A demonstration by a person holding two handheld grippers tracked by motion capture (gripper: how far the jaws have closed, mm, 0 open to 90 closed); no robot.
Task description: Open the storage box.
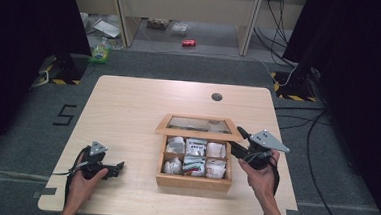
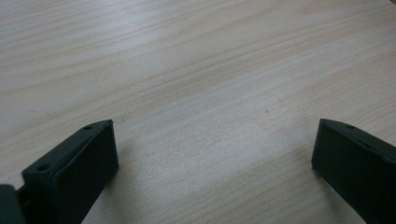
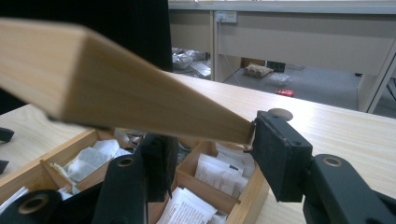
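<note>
A wooden tea box (image 1: 194,182) sits on the table right of centre, its compartments filled with paper tea bags (image 1: 195,148). Its glass-paned lid (image 1: 199,133) is raised at the back. My right gripper (image 1: 237,140) reaches in at the lid's right end. In the right gripper view the lid's wooden edge (image 3: 116,88) runs across above one jaw and its corner touches the other pad (image 3: 275,154). The right gripper (image 3: 210,135) stands partly open there, tea bags (image 3: 219,172) below it. My left gripper (image 1: 119,167) rests open near the front left, nothing between its jaws (image 2: 215,135).
The table (image 1: 128,108) has a round cable hole (image 1: 216,96) near its far edge. Bare wood (image 2: 196,70) lies under the left gripper. Beyond the table are dark curtains, floor cables (image 1: 302,124) and desk legs.
</note>
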